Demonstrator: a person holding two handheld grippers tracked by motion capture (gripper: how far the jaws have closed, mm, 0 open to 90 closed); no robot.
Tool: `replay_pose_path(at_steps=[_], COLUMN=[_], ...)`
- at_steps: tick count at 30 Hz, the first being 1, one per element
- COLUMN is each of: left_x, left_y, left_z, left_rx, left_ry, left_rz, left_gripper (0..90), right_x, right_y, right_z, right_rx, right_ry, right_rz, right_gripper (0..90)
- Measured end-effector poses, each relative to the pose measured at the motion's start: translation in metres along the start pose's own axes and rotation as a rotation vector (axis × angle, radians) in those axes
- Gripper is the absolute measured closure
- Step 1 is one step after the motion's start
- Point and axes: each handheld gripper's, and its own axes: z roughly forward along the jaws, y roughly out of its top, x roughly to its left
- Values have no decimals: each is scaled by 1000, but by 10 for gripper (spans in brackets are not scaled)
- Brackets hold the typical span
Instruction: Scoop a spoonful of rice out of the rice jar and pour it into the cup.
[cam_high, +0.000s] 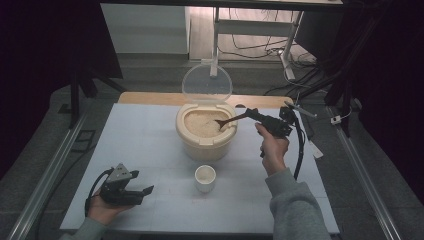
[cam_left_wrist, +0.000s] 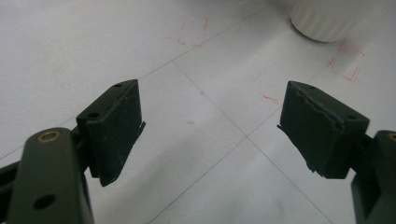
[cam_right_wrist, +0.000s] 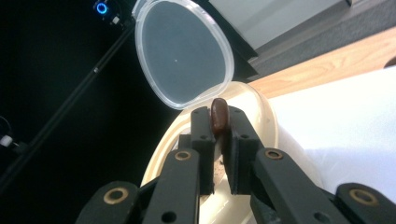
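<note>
A cream rice container (cam_high: 205, 135) full of rice (cam_high: 202, 123) stands mid-table with its clear lid (cam_high: 207, 84) hinged up. My right gripper (cam_high: 251, 114) is shut on the handle of a brown wooden spoon (cam_high: 231, 120), whose bowl dips into the rice at the right side. In the right gripper view the spoon handle (cam_right_wrist: 219, 116) is pinched between the jaws, with the lid (cam_right_wrist: 184, 53) and container rim (cam_right_wrist: 261, 107) behind. A small white cup (cam_high: 205, 178) holding some rice stands in front of the container. My left gripper (cam_high: 141, 192) rests open near the front left; the cup's base (cam_left_wrist: 324, 18) lies beyond its jaws.
The white table top (cam_high: 145, 145) carries faint red marks (cam_left_wrist: 348, 63) near the cup. A wooden strip (cam_high: 150, 98) runs along the far edge. Metal rails flank the table, and desk legs with cables (cam_high: 280, 47) stand behind it.
</note>
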Motion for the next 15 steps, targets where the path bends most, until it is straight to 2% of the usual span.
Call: replay_pose_path(at_steps=[2, 15], left_x=[1, 0], left_y=[0, 0], left_z=[0, 0], left_rx=[1, 3], left_ry=[3, 4], left_rz=[4, 6], left_gripper=[205, 205], right_x=[-3, -4], right_y=[0, 4], right_z=[0, -7], right_rx=[-2, -37], right_ry=[6, 33], right_rz=[17, 44], right_gripper=[829, 829])
